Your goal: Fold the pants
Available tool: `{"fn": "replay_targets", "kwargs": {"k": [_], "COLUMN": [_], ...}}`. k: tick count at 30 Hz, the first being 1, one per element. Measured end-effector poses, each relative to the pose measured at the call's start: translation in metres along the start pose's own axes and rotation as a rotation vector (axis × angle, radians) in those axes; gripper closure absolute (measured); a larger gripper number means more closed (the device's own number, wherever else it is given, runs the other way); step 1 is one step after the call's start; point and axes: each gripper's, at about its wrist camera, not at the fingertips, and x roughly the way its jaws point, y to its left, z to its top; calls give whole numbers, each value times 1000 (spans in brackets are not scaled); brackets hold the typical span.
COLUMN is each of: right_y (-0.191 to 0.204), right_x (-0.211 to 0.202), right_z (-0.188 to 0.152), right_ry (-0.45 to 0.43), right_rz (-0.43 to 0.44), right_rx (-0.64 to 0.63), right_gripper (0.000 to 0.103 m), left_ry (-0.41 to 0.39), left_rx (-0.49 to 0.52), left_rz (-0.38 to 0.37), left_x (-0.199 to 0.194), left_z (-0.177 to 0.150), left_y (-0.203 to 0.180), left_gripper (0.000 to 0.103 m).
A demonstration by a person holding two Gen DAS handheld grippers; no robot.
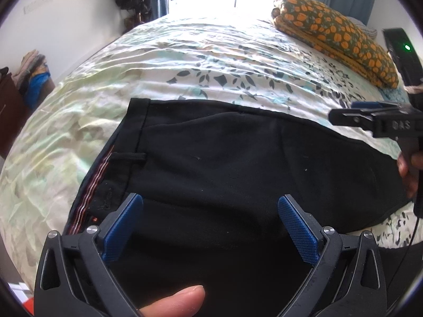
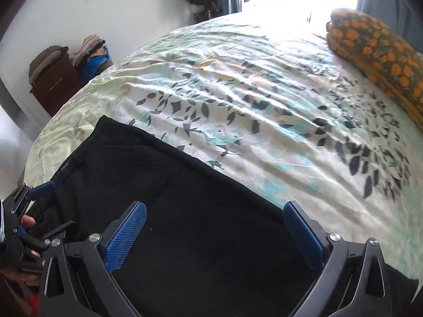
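The black pants (image 1: pixel 238 163) lay flat on the bed (image 1: pixel 185 52), judged soft, limp and light, best pinched at waistband (image 1: pixel 105 174) or hem, while left gripper (image 1: pixel 210 227) and right gripper (image 2: pixel 215 233) stood wide open, holding nothing

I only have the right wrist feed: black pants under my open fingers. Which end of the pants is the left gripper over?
Observer: The waistband end; its striped inner lining shows beside the left gripper.
Operator: Is it gripping fabric?
Observer: No, it is open above the pants, nothing between the pads.
Operator: How does my right gripper look from there?
Observer: The right gripper appears at the far edge of the pants, seemingly above the fabric.
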Motion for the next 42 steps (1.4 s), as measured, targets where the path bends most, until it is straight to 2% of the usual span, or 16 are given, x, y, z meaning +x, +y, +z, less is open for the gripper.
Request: {"fn": "replay_targets", "kwargs": {"k": [5,11,13,16,18,21,24,26,28,29,31,33,35,37,41,42], "right_y": [17,28,29,37,48,71,76,63,39,22,-17,-64,-110,-147,-177,-178], "right_x": [64,109,108,102,100,107,115,110,95,83,55,33,25,27,36,41], "right_z": [29,31,34,31,30,23,20,26,31,31,23,6,-16,-39,-68,-72], "right_ry": [130,296,317,341,316,242,193,166,150,135,98,84,133,218,283,302], "right_rz": [35,99,120,103,21,-187,-225,-170,-121,-92,-43,-65,-136,-160,-185,-161], "right_rx": [-128,-272,-302,-392,-470,-576,-535,-463,-357,-298,-191,-113,-61,-42,-95,-94], "right_gripper": [24,45,77,90,91,92,90,79,25,23,23,23,24,26,27,41], "left_ry": [22,14,7,12,13,11,7,6,0,-2,-2,0,6,8,-3,-4], "left_rx": [15,-7,-4,-4,-4,4,20,35,49,53,54,53,56,64,85,88], "left_rz": [21,6,16,19,20,23,40,52,66,69,65,59,53,50,69,72], "left_x": [7,5,4,6,6,6,7,9,9,9,9,9,10,11,13,14], "left_z": [-1,3,3,4,4,3,0,-1,-2,-2,-2,-3,-4,-5,-8,-9], "left_y": [4,12,12,12,12,10,7,6,4,4,3,1,-1,-5,-12,-13], "left_gripper": [1,1,1,1,1,1,1,1,1,1,1,1,1,1,1,1]}}
